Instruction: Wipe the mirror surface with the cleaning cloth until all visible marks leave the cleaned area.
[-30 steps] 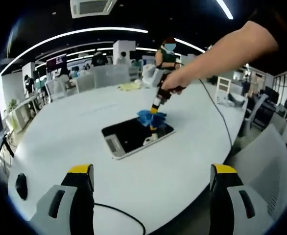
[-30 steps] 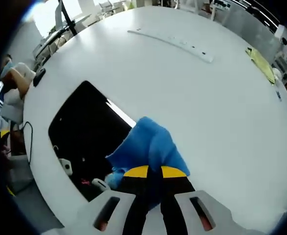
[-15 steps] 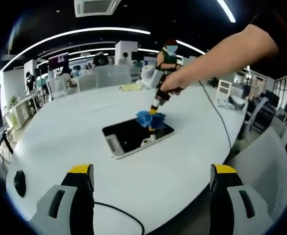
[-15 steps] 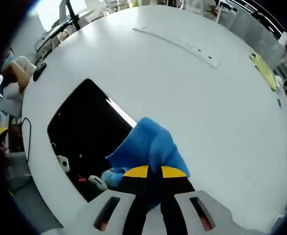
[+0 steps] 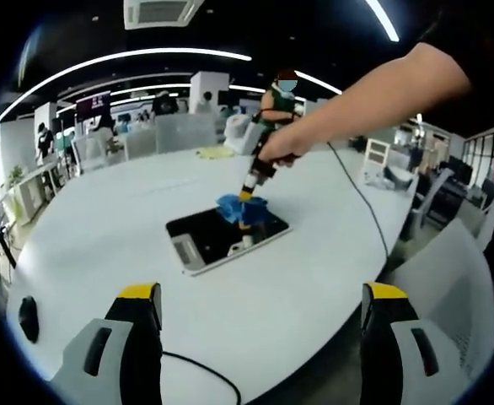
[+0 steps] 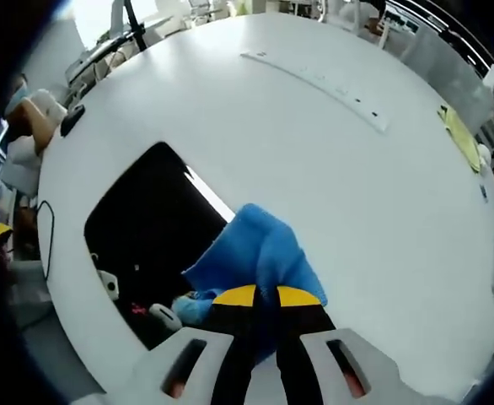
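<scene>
On white table (image 5: 104, 219), mirror (image 5: 222, 236) lies flat, dark, rigid, likely fragile. Blue cleaning cloth (image 6: 260, 253), soft and light, bunched on mirror's edge. Right gripper (image 6: 265, 297) clenched on cloth; grip fold, press gently. Left gripper (image 5: 264, 295) released, well apart.

Near corner of mirror (image 6: 150, 236) hidden beneath blue cloth (image 6: 260, 253); marks on glass too small to tell beside cloth.
</scene>
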`<act>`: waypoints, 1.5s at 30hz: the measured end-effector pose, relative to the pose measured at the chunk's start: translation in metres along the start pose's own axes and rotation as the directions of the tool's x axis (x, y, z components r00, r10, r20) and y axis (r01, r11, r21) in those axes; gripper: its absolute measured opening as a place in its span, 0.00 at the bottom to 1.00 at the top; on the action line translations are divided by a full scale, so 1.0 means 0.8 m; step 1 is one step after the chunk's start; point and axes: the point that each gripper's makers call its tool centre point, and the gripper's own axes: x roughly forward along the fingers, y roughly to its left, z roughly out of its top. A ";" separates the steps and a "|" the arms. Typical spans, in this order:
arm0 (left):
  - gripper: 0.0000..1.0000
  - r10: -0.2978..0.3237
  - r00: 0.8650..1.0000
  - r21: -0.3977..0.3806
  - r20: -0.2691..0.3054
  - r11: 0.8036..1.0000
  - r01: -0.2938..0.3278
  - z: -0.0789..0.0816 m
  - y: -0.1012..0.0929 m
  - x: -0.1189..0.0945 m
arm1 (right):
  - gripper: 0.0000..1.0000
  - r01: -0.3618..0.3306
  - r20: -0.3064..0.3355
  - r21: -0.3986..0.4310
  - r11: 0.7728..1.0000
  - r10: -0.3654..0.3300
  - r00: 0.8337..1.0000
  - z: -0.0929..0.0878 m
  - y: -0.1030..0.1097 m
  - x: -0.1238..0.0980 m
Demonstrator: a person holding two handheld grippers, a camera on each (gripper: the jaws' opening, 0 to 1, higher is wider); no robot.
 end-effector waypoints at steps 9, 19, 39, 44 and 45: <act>0.99 -0.002 1.000 -0.009 0.016 1.000 0.002 0.003 0.002 -0.001 | 0.03 -0.003 0.005 -0.032 0.999 0.003 1.000 0.020 0.013 0.011; 0.99 -0.010 1.000 -0.020 0.012 1.000 0.010 0.002 0.000 0.000 | 0.03 -0.014 0.015 -0.033 0.999 0.014 1.000 0.041 0.019 0.021; 0.99 0.028 0.999 -0.046 -0.027 0.998 -0.029 -0.007 0.014 -0.001 | 0.03 -0.039 0.043 -0.089 0.995 0.043 0.998 0.088 0.073 0.031; 0.99 0.033 0.999 -0.059 -0.030 0.998 -0.035 -0.009 0.017 -0.002 | 0.03 -0.051 0.047 -0.107 0.993 0.056 0.997 0.103 0.084 0.036; 0.99 0.034 0.999 -0.055 -0.026 0.998 -0.035 -0.008 0.018 -0.002 | 0.03 -0.053 0.048 -0.111 0.992 0.059 0.997 0.105 0.088 0.035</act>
